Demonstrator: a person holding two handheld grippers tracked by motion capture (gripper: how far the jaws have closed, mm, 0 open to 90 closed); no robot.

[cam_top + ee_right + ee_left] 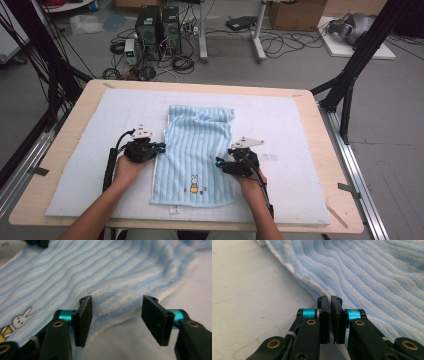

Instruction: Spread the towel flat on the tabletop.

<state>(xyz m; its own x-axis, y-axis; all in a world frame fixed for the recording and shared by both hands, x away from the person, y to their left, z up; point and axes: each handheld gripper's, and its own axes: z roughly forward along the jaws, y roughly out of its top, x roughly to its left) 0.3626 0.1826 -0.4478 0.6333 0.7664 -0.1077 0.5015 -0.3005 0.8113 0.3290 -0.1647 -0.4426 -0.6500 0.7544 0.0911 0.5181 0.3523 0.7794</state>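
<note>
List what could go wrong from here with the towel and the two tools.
1. The left tool is shut right at the towel's edge; whether any cloth is caught can't be told, so a lift may leave that side behind.
2. The right tool stands open around the other edge, so lifting now would likely raise the towel unevenly.
3. The far end already lies bunched, so a fold may come out crooked.

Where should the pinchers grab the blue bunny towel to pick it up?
Pinch the light blue striped terry towel at its thin long side edges, coming in from each side. It lies flat, so only the edges offer something to nip. The left gripper is shut at one edge.
</note>
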